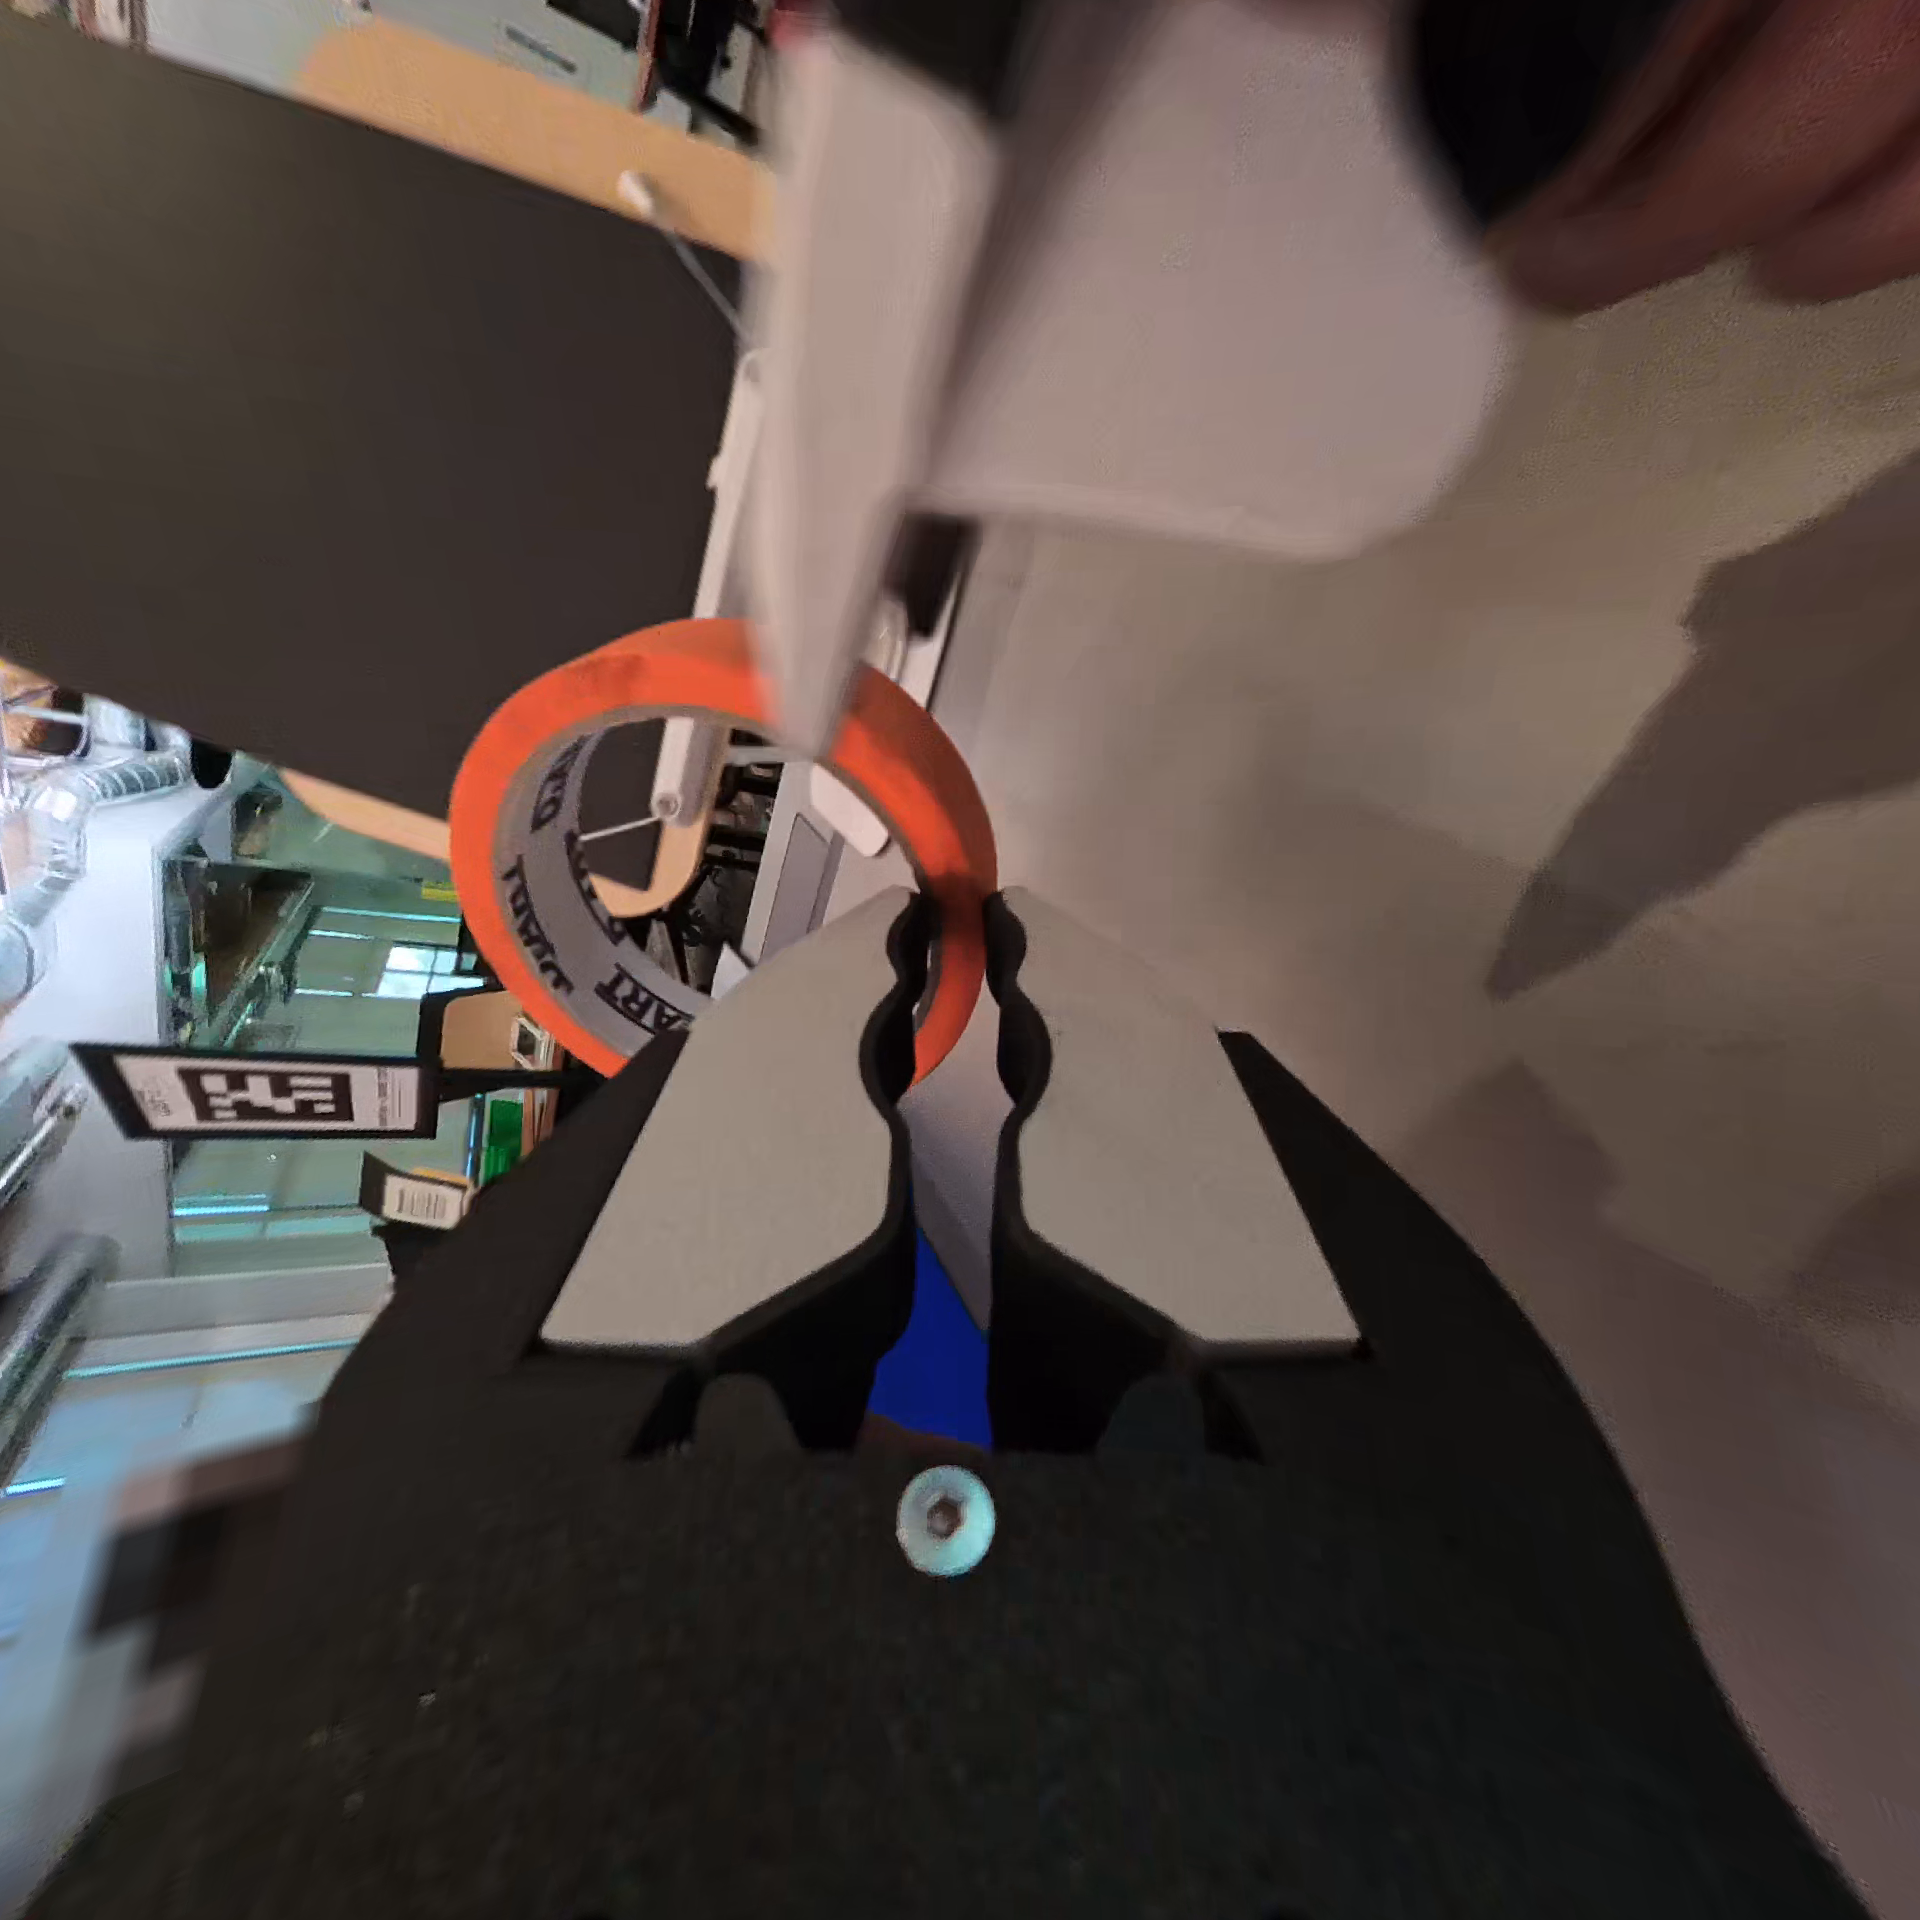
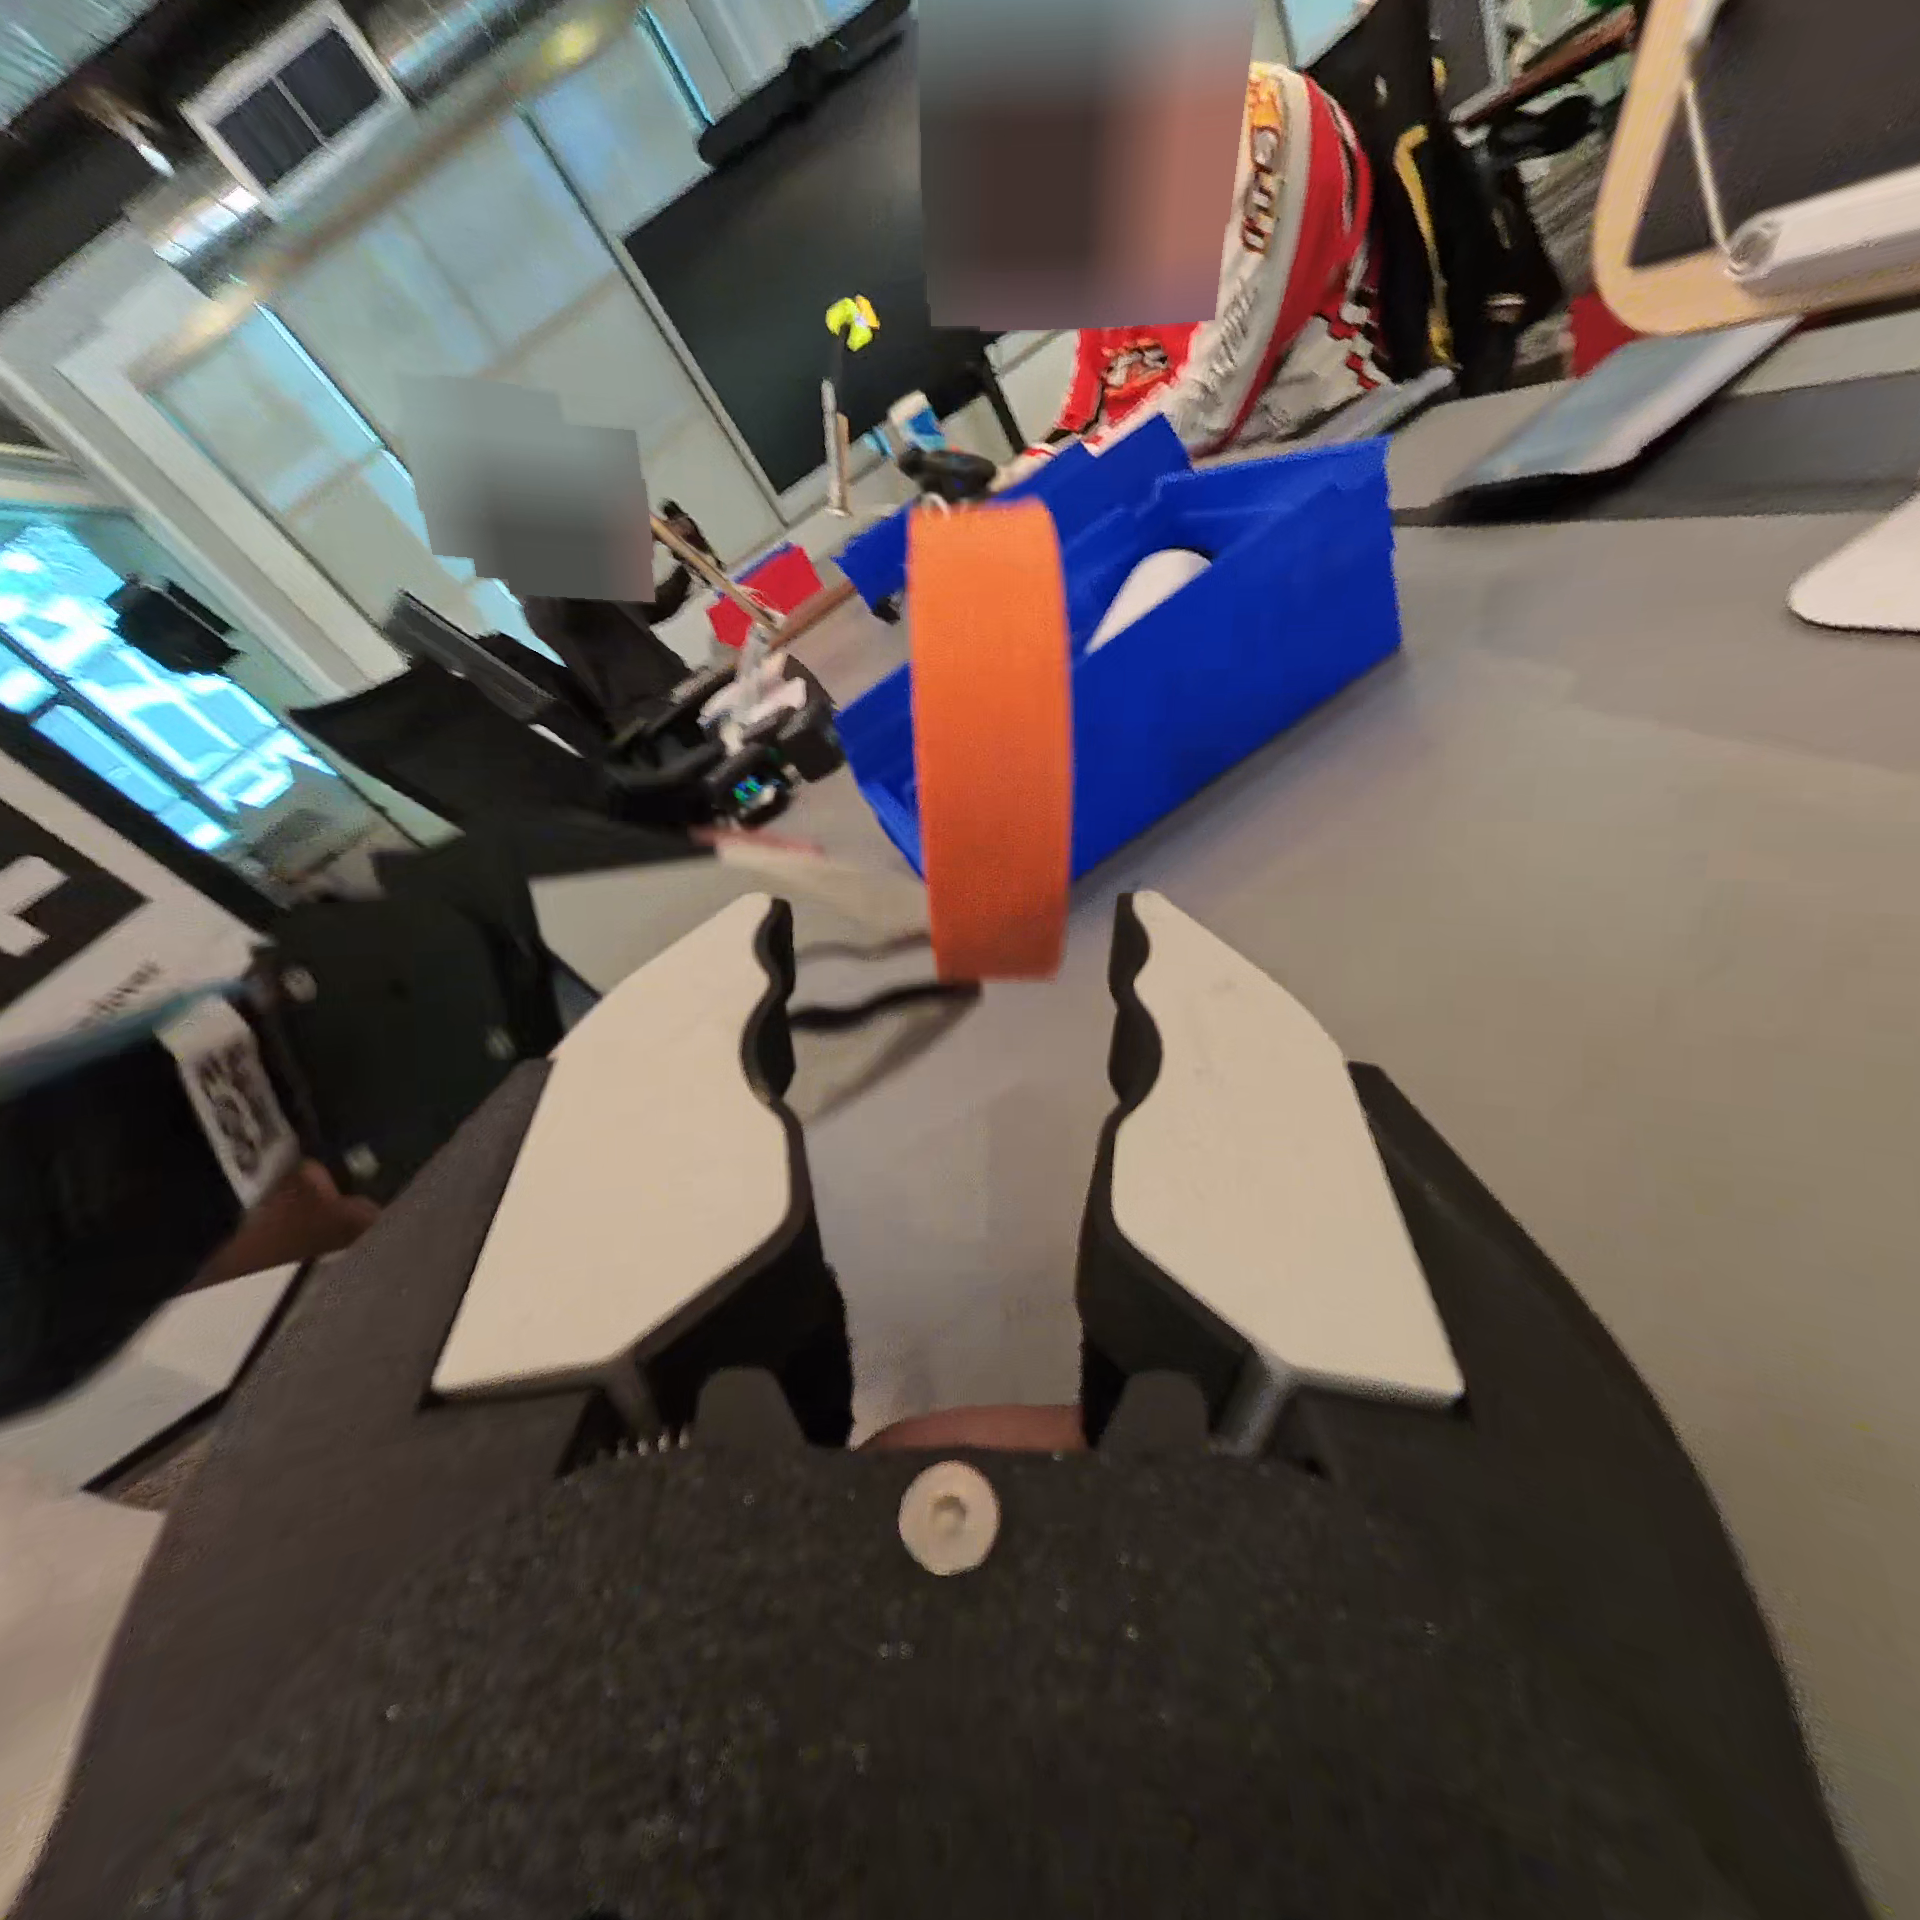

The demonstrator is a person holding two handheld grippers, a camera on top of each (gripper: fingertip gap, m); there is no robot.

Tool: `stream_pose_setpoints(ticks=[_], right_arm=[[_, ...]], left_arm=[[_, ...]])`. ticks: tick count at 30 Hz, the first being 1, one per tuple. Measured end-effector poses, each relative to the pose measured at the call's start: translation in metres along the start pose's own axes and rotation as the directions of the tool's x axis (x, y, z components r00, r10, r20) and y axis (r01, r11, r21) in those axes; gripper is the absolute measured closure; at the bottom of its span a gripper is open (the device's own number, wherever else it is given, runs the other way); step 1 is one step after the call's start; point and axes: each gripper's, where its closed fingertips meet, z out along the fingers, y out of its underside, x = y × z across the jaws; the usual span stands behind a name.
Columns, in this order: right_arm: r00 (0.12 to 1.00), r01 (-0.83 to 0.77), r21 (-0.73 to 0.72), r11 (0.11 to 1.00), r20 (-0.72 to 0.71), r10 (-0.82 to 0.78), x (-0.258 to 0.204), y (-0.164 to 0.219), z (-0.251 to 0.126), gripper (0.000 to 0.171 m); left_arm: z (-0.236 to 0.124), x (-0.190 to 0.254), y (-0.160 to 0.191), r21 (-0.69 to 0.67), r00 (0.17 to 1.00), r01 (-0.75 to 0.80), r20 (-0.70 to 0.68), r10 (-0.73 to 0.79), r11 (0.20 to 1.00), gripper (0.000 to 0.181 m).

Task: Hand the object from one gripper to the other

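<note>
An orange tape roll point(image 1: 717, 675) with a grey core is held in the air. My left gripper point(image 1: 951, 914) is shut on its rim at the lower right. A blurred white finger point(image 1: 831, 468) of the right gripper comes down from above and overlaps the top of the roll. In the right wrist view the roll point(image 2: 992, 748) shows edge-on, upright. My right gripper point(image 2: 951, 925) is open and empty, and the roll's lower edge sits just ahead of the gap between its tips. The left gripper's fingers point(image 2: 821, 868) reach the roll from the left.
A blue open bin point(image 2: 1247, 665) with a white object inside stands on the grey table point(image 2: 1558, 987) behind the roll. A white monitor foot point(image 2: 1860, 582) is at the right edge. A dark panel point(image 1: 312, 416) fills the upper left. A hand point(image 1: 1714, 156) holds the right gripper. The white monitor foot point(image 2: 1860, 582) is about equally far from each gripper, around 35 cm.
</note>
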Motion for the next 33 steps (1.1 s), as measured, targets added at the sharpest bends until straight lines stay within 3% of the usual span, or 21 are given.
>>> stream_pose_setpoints(ticks=[1, 3, 5, 8, 11, 13, 15, 18, 22, 24, 26, 29, 31, 33], right_arm=[[1.000, -0.011, 0.011, 1.000, 0.023, 0.011, -0.001, -0.005, 0.001, 0.113], [0.999, -0.033, 0.030, 0.999, -0.002, 0.033, 0.007, -0.008, 0.001, 0.118], [0.996, -0.015, 0.014, 1.000, -0.091, 0.016, 0.024, -0.002, -0.004, 0.143], [0.993, -0.019, -0.004, 1.000, -0.114, 0.018, 0.036, 0.010, -0.013, 0.144], [0.971, -0.002, 0.014, 1.000, -0.240, 0.005, 0.064, 0.010, -0.031, 0.144], [0.908, 0.141, -0.002, 0.990, -0.398, -0.130, 0.085, -0.001, -0.054, 0.144], [0.762, 0.376, -0.114, 0.920, -0.527, -0.377, 0.092, -0.013, -0.072, 0.144], [0.462, 0.626, -0.315, 0.713, -0.587, -0.665, 0.082, -0.022, -0.076, 0.144], [-0.048, 0.777, -0.580, 0.243, -0.440, -0.896, 0.050, -0.010, -0.052, 0.144], [-0.147, 0.790, -0.603, 0.115, -0.367, -0.918, 0.034, 0.004, -0.036, 0.144], [-0.140, 0.811, -0.579, 0.087, -0.336, -0.931, 0.023, 0.015, -0.022, 0.144], [-0.154, 0.840, -0.540, 0.050, -0.327, -0.932, 0.006, 0.017, -0.012, 0.144], [-0.135, 0.864, -0.502, 0.033, -0.296, -0.946, -0.003, 0.024, -0.006, 0.144], [-0.177, 0.872, -0.489, -0.025, -0.268, -0.947, -0.011, 0.030, -0.002, 0.144]], left_arm=[[0.003, 0.006, -0.004, -0.003, 1.000, -0.013, -0.010, 0.013, 1.000, 0.171], [0.008, 0.015, -0.011, 0.000, 0.999, -0.035, -0.004, 0.035, 0.999, 0.171], [0.012, 0.022, -0.014, -0.005, 0.998, -0.056, 0.009, 0.056, 0.998, 0.171], [0.016, 0.040, -0.019, 0.042, 0.999, -0.026, -0.039, 0.027, 0.999, 0.170], [0.009, 0.049, -0.024, 0.121, 0.985, 0.150, -0.105, -0.138, 0.981, 0.168], [0.003, 0.047, -0.016, 0.114, 0.938, 0.320, -0.177, -0.297, 0.941, 0.168], [0.002, 0.041, -0.003, 0.074, 0.842, 0.505, -0.259, -0.473, 0.860, 0.164], [0.008, 0.029, 0.013, -0.009, 0.638, 0.725, -0.369, -0.676, 0.689, 0.150], [0.001, 0.014, 0.007, -0.098, 0.308, 0.894, -0.576, -0.757, 0.438, 0.132], [-0.006, 0.005, 0.004, -0.126, 0.198, 0.927, -0.636, -0.746, 0.353, 0.121], [-0.013, -0.006, 0.001, -0.061, 0.221, 0.935, -0.670, -0.709, 0.349, 0.108], [-0.013, -0.006, 0.005, 0.036, 0.419, 0.856, -0.634, -0.651, 0.516, 0.089], [-0.016, 0.000, 0.005, 0.034, 0.426, 0.836, -0.670, -0.608, 0.548, 0.079], [-0.018, 0.005, 0.004, 0.028, 0.404, 0.835, -0.708, -0.578, 0.549, 0.073]])
